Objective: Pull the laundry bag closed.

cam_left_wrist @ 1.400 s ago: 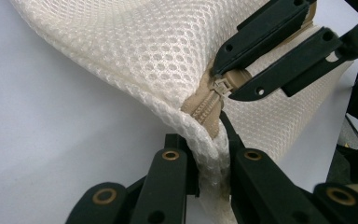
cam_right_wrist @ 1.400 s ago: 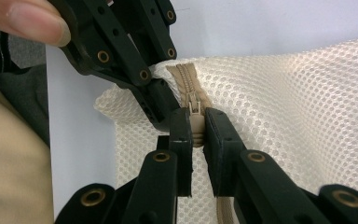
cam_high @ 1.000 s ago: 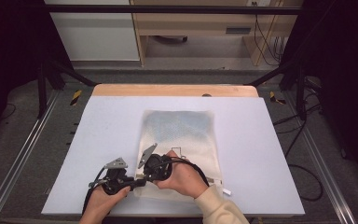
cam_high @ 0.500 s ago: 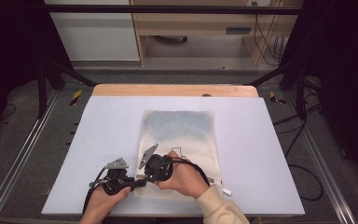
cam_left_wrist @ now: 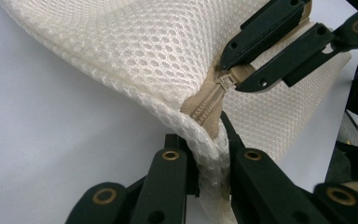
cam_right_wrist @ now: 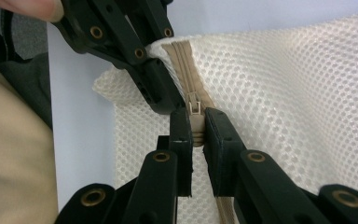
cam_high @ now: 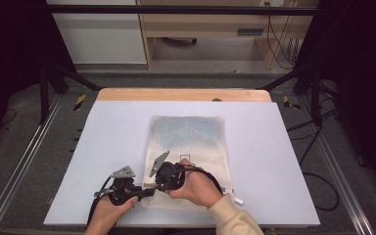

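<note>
A white mesh bag [cam_high: 188, 137] lies flat on the white table [cam_high: 284, 147], its beige zipper along the near edge. In the high view my left gripper [cam_high: 147, 191] and right gripper [cam_high: 152, 185] meet tip to tip at the bag's near left corner. In the left gripper view my left gripper [cam_left_wrist: 209, 140] is shut on the mesh corner at the zipper's end [cam_left_wrist: 205, 112]. The right gripper [cam_left_wrist: 240, 70] clamps the zipper slider [cam_left_wrist: 227, 81] just beyond. In the right gripper view my right gripper [cam_right_wrist: 196, 123] is shut on the slider's pull [cam_right_wrist: 195, 106], and a left finger [cam_right_wrist: 154, 84] holds the corner beside it.
The table's wooden far edge [cam_high: 181, 94] borders a dark floor with cables [cam_high: 318, 176] at the right. Metal rails [cam_high: 19, 166] run along both sides. A small white tag [cam_high: 238, 200] lies at the bag's near right corner.
</note>
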Demonstrator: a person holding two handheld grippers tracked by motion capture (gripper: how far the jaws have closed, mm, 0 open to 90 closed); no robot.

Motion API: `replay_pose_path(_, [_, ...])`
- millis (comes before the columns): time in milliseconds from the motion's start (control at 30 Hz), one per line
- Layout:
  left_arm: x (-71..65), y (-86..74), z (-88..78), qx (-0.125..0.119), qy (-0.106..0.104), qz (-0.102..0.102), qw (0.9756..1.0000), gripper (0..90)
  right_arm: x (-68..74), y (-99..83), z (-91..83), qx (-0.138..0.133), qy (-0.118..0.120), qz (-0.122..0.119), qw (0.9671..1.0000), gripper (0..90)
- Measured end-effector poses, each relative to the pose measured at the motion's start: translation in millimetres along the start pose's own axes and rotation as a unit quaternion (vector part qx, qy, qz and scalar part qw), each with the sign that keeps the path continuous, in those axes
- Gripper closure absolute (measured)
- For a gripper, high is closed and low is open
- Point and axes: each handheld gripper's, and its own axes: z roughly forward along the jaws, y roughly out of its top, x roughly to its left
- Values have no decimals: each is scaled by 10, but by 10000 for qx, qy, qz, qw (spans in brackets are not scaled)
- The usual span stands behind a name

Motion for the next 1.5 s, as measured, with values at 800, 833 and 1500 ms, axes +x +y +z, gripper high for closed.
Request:
replay_pose_path(800, [-23, 5, -18, -74, -88, -18, 9999, 846, -28, -88, -78, 3, -45, 82, 10000, 821])
replay_pose_path(833, [-21, 6, -20, -83, -104, -23, 9999, 846, -28, -90, -84, 8, -56, 85, 9999, 821])
replay_pose_path(1500, [-37, 5, -14, -115, -186, 25, 9998, 845, -40, -144, -137, -21, -35, 125, 9999, 821])
